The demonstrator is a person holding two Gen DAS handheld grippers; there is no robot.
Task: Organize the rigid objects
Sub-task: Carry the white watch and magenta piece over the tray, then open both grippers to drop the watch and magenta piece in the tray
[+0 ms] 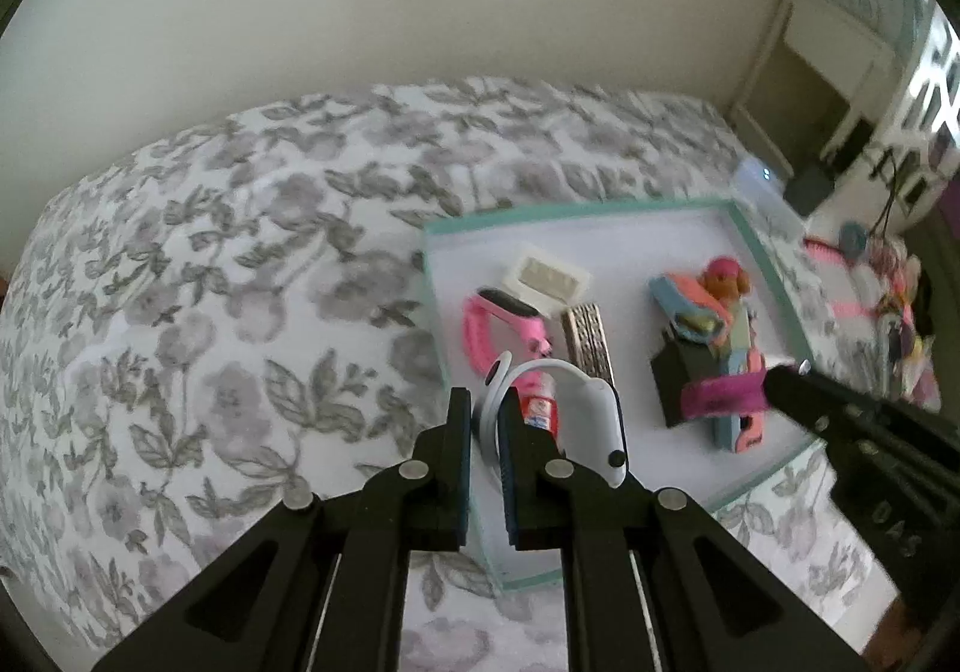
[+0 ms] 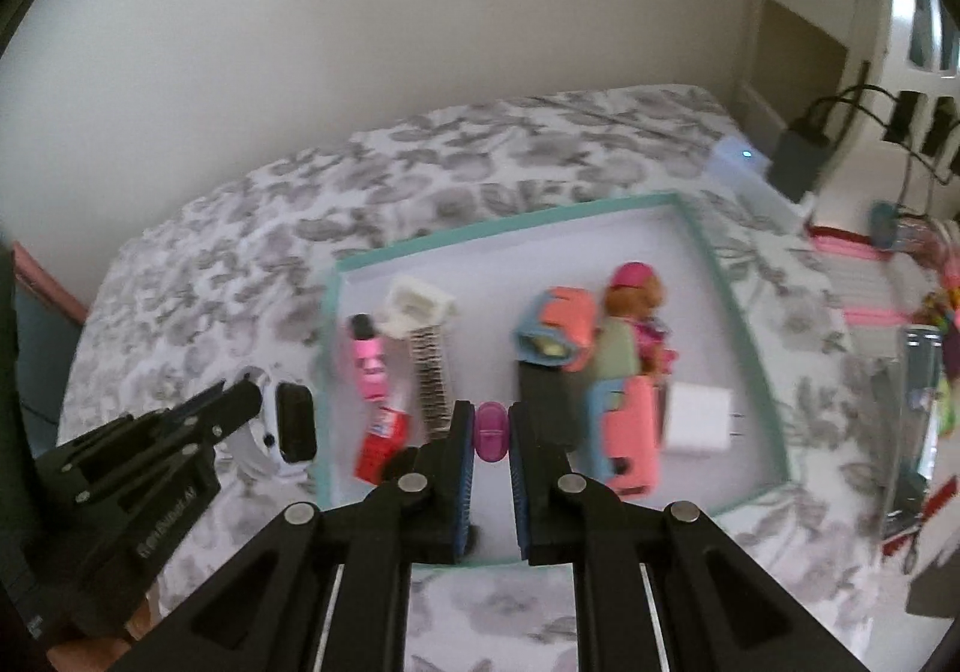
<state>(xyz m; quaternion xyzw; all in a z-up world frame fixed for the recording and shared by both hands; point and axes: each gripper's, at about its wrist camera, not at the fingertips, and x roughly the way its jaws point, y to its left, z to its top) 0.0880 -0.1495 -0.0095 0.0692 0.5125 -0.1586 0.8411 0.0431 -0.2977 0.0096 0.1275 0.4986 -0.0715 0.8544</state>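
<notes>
Mostly sorted already: several items lie in the teal-rimmed tray (image 2: 738,312); the left gripper (image 1: 485,420) pinches a white smartwatch (image 1: 591,420), the right gripper (image 2: 491,432) a magenta clip (image 2: 491,429), neither yet placed.

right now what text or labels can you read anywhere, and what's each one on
"DAS": pale letters on the body of the right gripper, as seen in the left wrist view.
Pale lettering along the body of the left gripper: too blurred to read.
Printed label on the small red bottle in the teal-rimmed tray: too small and blurred to read.
Nothing else legible.
</notes>
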